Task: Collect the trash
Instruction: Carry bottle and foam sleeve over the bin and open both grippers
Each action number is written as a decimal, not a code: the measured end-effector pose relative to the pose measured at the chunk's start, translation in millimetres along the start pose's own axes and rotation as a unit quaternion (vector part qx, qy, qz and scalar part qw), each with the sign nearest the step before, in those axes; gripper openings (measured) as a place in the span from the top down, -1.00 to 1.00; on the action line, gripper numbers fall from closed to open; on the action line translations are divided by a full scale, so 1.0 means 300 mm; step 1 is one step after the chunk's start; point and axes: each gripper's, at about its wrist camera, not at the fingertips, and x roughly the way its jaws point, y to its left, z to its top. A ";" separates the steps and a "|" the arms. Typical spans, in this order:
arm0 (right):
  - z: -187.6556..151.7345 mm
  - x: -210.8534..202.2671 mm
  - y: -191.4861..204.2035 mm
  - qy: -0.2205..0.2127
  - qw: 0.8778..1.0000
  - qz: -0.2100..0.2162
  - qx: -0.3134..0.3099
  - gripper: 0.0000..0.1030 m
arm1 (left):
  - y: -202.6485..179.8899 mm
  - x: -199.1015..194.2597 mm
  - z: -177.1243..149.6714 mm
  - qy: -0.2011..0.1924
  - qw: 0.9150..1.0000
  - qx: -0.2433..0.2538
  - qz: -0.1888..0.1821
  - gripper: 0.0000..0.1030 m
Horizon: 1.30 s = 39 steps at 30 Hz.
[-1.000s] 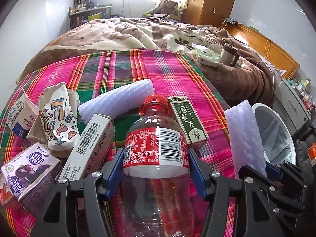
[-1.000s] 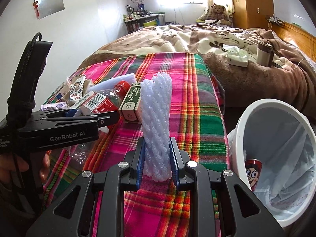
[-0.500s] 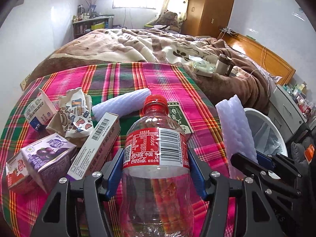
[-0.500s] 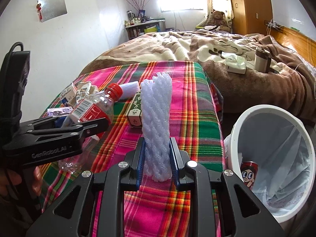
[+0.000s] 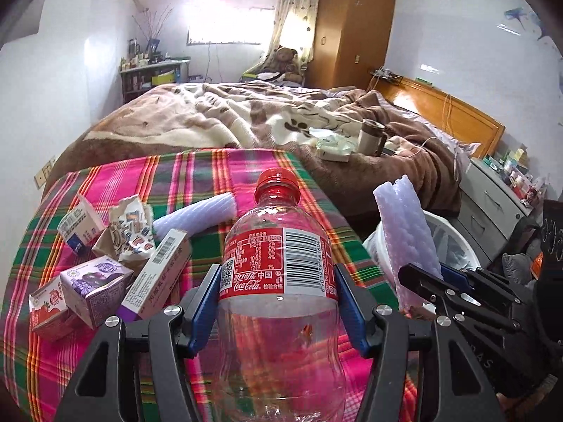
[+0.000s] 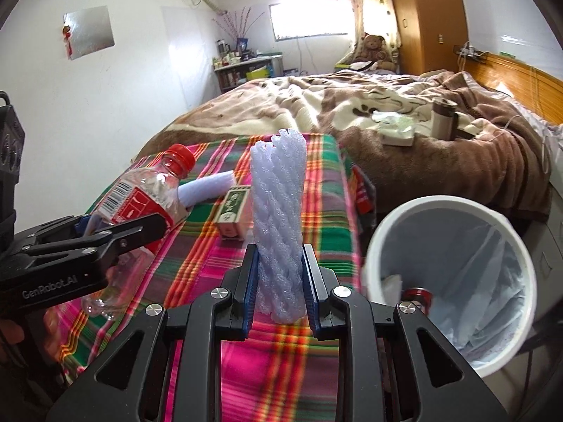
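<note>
Two pieces of trash in hand at once, both clear of the plaid cloth (image 5: 246, 161). Empty cola bottle (image 5: 278, 256), red cap up, pinched at the label between the blue pads of the left gripper (image 5: 278, 302); pale foam net sleeve (image 6: 278, 225), upright, squeezed near its lower end by the right gripper (image 6: 279, 292), jaws drawn close around it. Judged as the carry step: pickup done, drop not yet made. White bin (image 6: 506, 232) with its plastic liner just off the right edge of the cloth, mouth tilted toward the right gripper's view, a red can already at the bottom. Next move, by this reading: swing the foam sleeve rightward over the rim and part the jaws only once its lower end is above the opening; being light and long, likely to catch on the rim or tip out otherwise. Then the bottle to follow across, with care not to knock the right gripper, close beside it in the left view. More trash waiting on the cloth: a second foam sleeve (image 5: 197, 214), a green-and-white box (image 6: 232, 207), a long white carton (image 5: 155, 281), purple juice carton (image 5: 95, 285), crumpled paper cup (image 5: 130, 232), small milk carton (image 5: 79, 225).
</note>
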 end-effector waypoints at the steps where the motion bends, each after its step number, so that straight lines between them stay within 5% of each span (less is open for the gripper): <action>1: 0.001 -0.008 -0.011 -0.002 1.000 -0.003 0.002 0.53 | -0.013 -0.004 0.004 -0.002 1.000 0.002 -0.004 -0.20; 19: -0.021 -0.081 -0.299 -0.002 0.993 -0.096 0.064 0.52 | -0.391 0.095 0.072 -0.004 0.993 0.059 -0.102 -0.20; 39: -0.066 -0.045 -0.477 0.041 0.984 -0.145 0.100 0.51 | -0.629 0.303 0.062 0.038 0.987 0.103 -0.118 -0.20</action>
